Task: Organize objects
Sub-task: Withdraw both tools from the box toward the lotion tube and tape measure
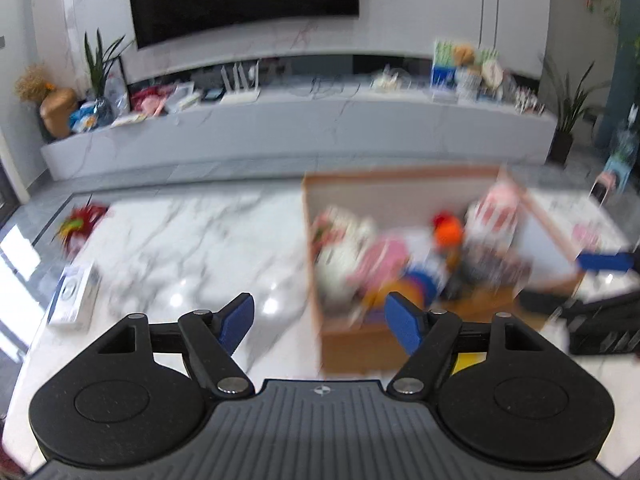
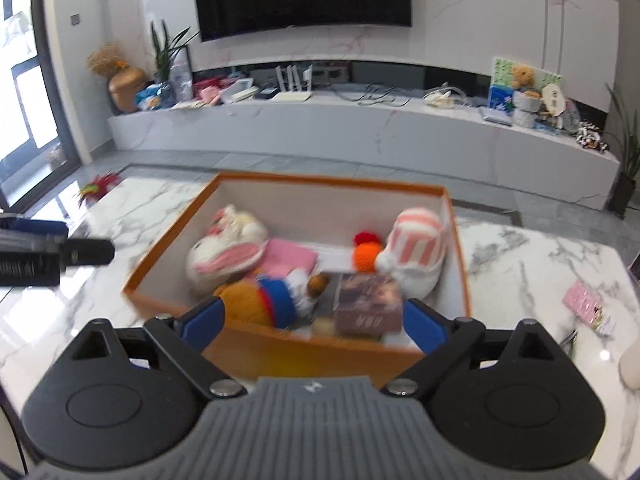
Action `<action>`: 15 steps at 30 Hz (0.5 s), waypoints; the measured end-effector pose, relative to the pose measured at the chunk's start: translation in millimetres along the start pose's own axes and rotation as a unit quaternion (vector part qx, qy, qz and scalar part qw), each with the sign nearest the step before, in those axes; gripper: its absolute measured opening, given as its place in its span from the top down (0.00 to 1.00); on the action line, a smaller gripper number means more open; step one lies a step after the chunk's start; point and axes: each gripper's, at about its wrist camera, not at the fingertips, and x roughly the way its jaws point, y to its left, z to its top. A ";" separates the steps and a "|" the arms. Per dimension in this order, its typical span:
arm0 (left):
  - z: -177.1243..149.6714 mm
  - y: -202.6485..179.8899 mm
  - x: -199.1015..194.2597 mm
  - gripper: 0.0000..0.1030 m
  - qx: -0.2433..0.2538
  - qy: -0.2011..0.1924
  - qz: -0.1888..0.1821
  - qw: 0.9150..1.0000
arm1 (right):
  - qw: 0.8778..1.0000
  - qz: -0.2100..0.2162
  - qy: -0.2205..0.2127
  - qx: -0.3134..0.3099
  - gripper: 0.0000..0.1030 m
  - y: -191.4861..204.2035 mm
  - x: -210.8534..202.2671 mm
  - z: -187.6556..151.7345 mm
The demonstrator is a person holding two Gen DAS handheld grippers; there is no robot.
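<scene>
On the table (image 2: 540, 256) stands a box (image 2: 248, 344); inside, a slipper (image 2: 228, 252) lies left, another slipper (image 2: 416, 248) right, a book (image 2: 368, 304) in front. A packet (image 2: 588, 308) lies right of the box.

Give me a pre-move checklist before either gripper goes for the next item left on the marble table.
1. Left gripper open and empty: ok.
2. Right gripper open and empty: ok.
3. Orange box open on top, ready for more: ok.
4. Loose items remain on the marble table: ok; pink packet right of the box, white carton and red feathery toy to its left.
5. Room left in the box beside the pink-striped slipper: cannot tell.
6. Left wrist view sharp enough to aim: not ok, blurred.
</scene>
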 end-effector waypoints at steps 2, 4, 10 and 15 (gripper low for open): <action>-20.6 8.8 10.9 0.17 0.002 0.029 -0.005 1.000 | 1.000 0.000 0.017 -0.011 0.07 5.5 1.3 -13.0; -37.6 15.9 26.8 0.17 0.005 0.052 -0.020 0.998 | 0.999 -0.003 0.032 -0.028 0.07 10.7 6.2 -23.2; -62.4 -0.8 71.5 0.17 0.192 0.060 -0.050 0.978 | 0.998 0.014 0.058 -0.036 0.07 18.5 14.8 -43.2; -70.4 3.9 97.8 0.17 0.194 0.077 -0.086 0.974 | 0.997 0.017 0.061 -0.038 0.07 20.7 19.9 -43.7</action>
